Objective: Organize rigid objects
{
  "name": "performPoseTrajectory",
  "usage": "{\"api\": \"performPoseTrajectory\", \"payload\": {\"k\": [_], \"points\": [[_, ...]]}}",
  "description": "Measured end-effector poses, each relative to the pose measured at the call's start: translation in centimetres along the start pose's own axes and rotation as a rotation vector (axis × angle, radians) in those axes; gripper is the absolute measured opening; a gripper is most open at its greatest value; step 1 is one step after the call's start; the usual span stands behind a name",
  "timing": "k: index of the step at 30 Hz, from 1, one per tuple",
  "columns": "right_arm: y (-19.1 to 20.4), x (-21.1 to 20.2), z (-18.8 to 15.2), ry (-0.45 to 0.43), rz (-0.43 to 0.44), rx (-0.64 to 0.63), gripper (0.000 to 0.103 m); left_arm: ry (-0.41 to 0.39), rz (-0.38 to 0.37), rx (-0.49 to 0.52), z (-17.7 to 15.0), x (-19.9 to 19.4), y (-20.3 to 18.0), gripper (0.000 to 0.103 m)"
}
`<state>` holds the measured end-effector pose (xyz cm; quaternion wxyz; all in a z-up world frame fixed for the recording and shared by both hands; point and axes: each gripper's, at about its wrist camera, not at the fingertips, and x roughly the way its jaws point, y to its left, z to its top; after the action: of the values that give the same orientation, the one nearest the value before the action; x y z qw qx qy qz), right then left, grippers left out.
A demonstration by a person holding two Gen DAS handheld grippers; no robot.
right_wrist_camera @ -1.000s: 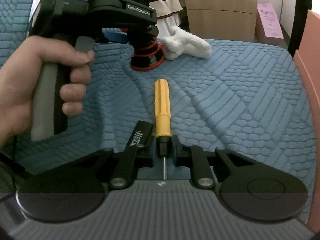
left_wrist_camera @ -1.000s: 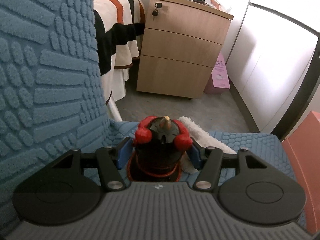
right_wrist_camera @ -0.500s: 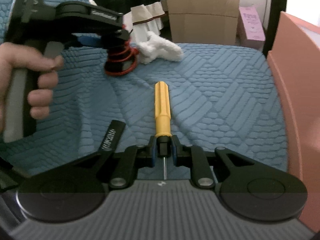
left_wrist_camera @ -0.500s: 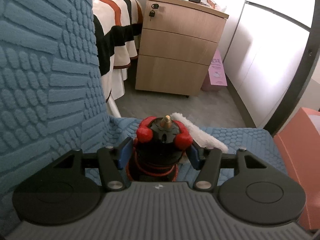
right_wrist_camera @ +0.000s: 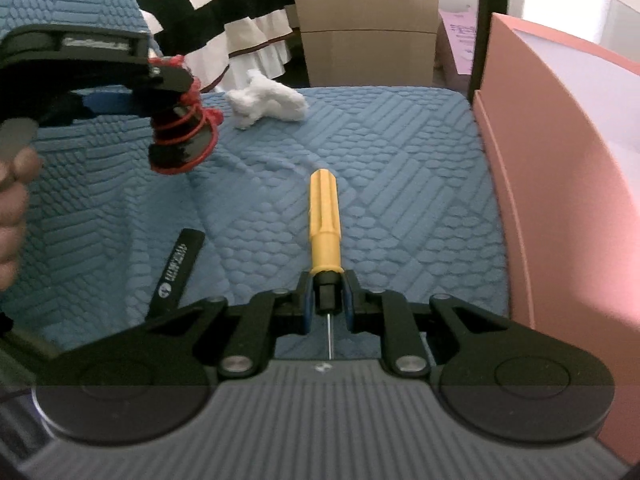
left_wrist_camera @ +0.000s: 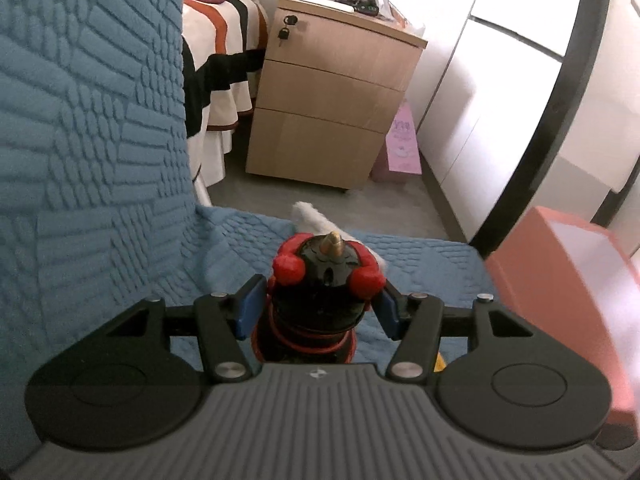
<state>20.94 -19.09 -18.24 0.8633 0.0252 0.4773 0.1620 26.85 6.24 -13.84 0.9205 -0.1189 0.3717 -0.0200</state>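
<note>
left hand-held gripper (left_wrist_camera: 320, 312): I clamp the black-and-red toy (left_wrist_camera: 326, 280), lifted off the blue sofa (right_wrist_camera: 360, 140)
right hand-held gripper (right_wrist_camera: 327, 300): nearly closed on the yellow screwdriver (right_wrist_camera: 325, 216)
progress: neither is in the pink box (right_wrist_camera: 560, 160) yet
left over: black strip (right_wrist_camera: 180, 264)

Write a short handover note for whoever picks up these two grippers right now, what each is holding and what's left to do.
Left gripper: shut on the black and red toy figure, lifted clear of the blue cushion.
Right gripper: shut on the yellow screwdriver at its black collar, handle pointing away.
The pink box stands at the cushion's right edge.
Nothing seen in the box yet.
Left on the cushion: a black flat bar and a white cloth.
Likely next: take both held items to the box.
</note>
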Motion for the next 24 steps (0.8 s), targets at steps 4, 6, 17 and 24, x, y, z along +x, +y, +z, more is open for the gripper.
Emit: {"api": "performPoseTrajectory", "payload": {"k": [4, 6, 17, 24], "points": [[-0.2, -0.8, -0.7, 0.0, -0.021, -0.015, 0.018, 0.007, -0.033, -0.033, -1.2, -1.5, -1.6, 0.063], [-0.2, -1.2, -1.1, -0.004, -0.041, -0.028, 0.018, 0.014, -0.042, -0.039, -1.7, -1.9, -2.5, 0.063], [-0.1, -3.3, -3.3, 0.03, -0.118, -0.086, 0.018, 0.053, -0.083, -0.042, -5.0, -3.9, -5.0, 0.063], [-1.1, -3.3, -4.1, 0.058, -0.086, -0.036, 0.019, 0.086, -0.084, -0.013, -6.7, -4.4, -6.2, 0.063]]}}
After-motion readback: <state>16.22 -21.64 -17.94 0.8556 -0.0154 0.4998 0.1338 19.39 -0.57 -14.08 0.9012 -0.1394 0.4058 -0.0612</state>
